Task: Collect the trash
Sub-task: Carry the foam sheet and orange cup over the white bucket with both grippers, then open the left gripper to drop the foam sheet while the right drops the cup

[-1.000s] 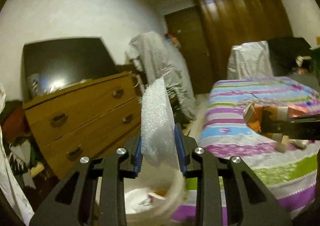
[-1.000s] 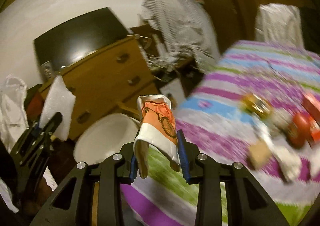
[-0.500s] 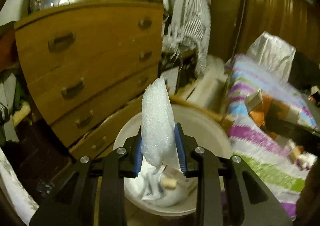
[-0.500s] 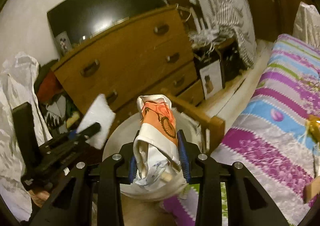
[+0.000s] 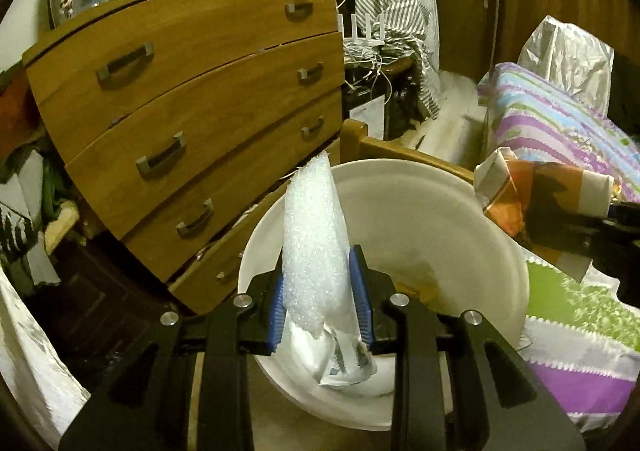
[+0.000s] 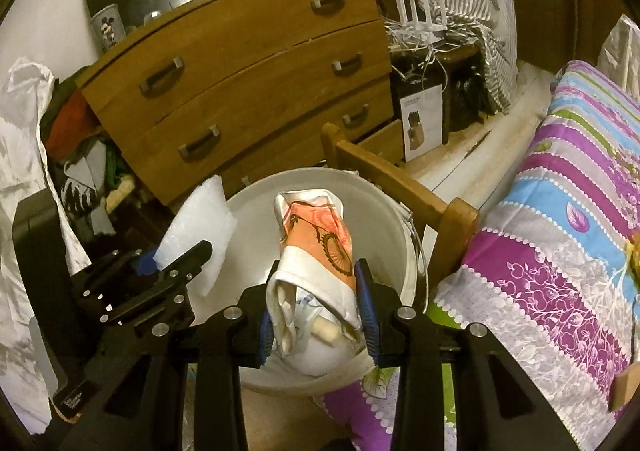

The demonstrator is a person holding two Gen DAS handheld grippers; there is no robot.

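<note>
My left gripper [image 5: 320,307] is shut on a white foam sheet [image 5: 314,235] and holds it over the white bucket [image 5: 460,211]. My right gripper [image 6: 316,307] is shut on an orange and white wrapper [image 6: 320,247] with a bicycle print, also above the bucket [image 6: 376,211]. Crumpled paper trash [image 5: 344,363] lies at the bucket's bottom. In the left wrist view the wrapper [image 5: 520,203] hangs over the bucket's right rim. In the right wrist view the foam sheet [image 6: 200,227] and left gripper [image 6: 176,267] are at the bucket's left rim.
A wooden chest of drawers [image 5: 192,99] stands just behind the bucket. A wooden bed frame [image 6: 400,187] and a striped bedspread [image 6: 560,219] are to the right. Clothes and a cable tangle [image 6: 420,35] fill the back; a white cloth [image 6: 20,155] hangs at left.
Both grippers swung from the bed toward the dresser and came down over the white bucket, each still holding its piece of trash.
</note>
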